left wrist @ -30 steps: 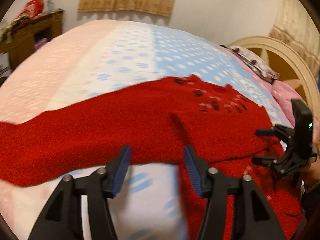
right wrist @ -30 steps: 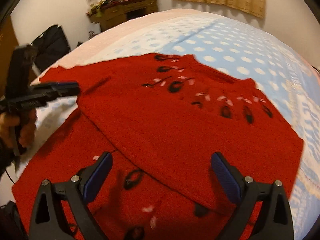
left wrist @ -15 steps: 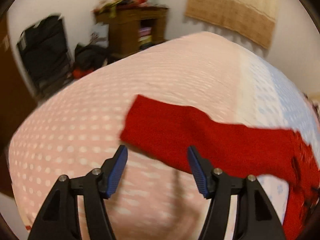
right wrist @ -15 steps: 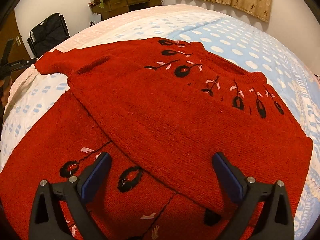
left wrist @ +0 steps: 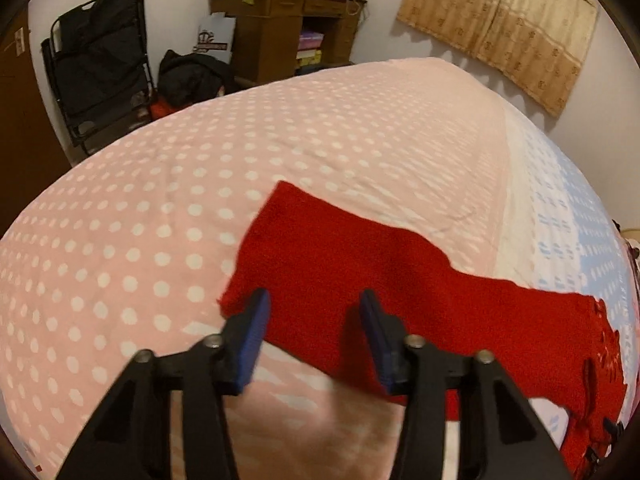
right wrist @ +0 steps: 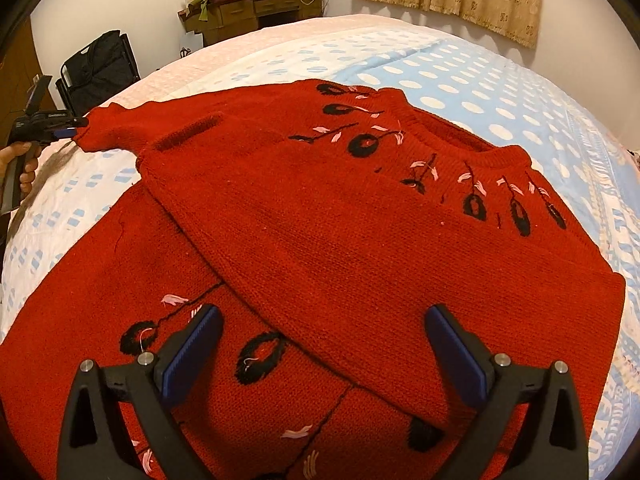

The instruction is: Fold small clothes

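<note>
A red knit sweater (right wrist: 360, 232) with black and pink flower patterns lies on the bed, one sleeve folded across its front. Its other sleeve (left wrist: 360, 264) stretches out left over the pink part of the bedspread. My left gripper (left wrist: 312, 332) is open, its jaws on either side of the sleeve's cuff end; it also shows in the right wrist view (right wrist: 66, 132) at that cuff. My right gripper (right wrist: 320, 344) is open and empty, just above the sweater's lower front.
The bed (left wrist: 160, 220) has a pink and blue dotted cover. A wooden desk (left wrist: 280, 20) with clutter, a black folding chair (left wrist: 100, 60) and dark bags (left wrist: 188, 76) stand beyond the bed's far side. A curtain (left wrist: 500, 20) hangs on the wall.
My left gripper swung left from the sweater's body to the outstretched sleeve's cuff and moved closer to it. My right gripper rose and backed off slightly, staying open.
</note>
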`<state>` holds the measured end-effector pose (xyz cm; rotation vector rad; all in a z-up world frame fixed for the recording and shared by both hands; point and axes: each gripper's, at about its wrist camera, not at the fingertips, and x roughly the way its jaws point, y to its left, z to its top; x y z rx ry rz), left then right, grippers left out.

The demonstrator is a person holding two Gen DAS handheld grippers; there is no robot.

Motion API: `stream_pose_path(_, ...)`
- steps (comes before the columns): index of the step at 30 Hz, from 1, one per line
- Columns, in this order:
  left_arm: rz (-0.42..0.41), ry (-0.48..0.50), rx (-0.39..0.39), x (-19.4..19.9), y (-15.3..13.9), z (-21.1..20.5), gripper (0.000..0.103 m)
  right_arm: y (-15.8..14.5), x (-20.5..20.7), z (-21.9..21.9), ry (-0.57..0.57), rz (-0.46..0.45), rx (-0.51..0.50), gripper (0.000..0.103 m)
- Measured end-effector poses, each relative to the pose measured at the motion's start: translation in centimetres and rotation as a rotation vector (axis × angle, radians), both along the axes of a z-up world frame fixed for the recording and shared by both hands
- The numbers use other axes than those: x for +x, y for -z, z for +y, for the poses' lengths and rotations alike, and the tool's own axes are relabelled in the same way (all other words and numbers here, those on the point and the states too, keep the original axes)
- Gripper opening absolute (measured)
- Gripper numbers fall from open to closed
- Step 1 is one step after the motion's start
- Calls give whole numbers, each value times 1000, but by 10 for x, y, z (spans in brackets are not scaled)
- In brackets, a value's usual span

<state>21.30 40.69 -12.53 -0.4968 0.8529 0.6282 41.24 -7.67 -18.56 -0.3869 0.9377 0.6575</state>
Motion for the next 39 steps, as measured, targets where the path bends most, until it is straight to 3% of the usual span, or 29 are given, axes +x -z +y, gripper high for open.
stream_pose_path(5,-21,-55,8,-9,-6,2,40,0,-1,0,-1,-2,0,102)
stream_pose_path(8,-22,-49,18,-8,-7,0,47,-1,-2,0,-1,-2,2,102)
stream_pose_path(13,-77,-64,65,-15,-20,-9,78,-10,1,-10,12,12,82,102)
stream_pose_path(17,-66,-45,100,-14,-20,-8,79,-24,-2,-20,6,-11,168,102)
stream_pose_path(20,-54,-58,87,-9,-11,2,79,-25,-6,-16,-22,-22,169,102)
stream_pose_path(23,-21,-63,78,0,-2,7,73,-25,-10,-10,-47,-43,156,102)
stream_pose_path(24,-11,-52,80,4,1,5,65,-26,-12,-9,-54,-48,156,102)
stream_pose_path(26,26,-25,110,11,3,0,24,-26,-12,-7,-52,-57,146,102)
stream_pose_path(27,35,5,98,15,4,-3,15,-26,-11,-8,-45,-60,141,102)
stream_pose_path(34,-82,98,74,15,-41,-28,15,-27,-4,-18,21,-55,159,102)
stream_pose_path(39,-218,212,-15,20,-85,-61,15,-39,-4,-25,44,-86,184,102)
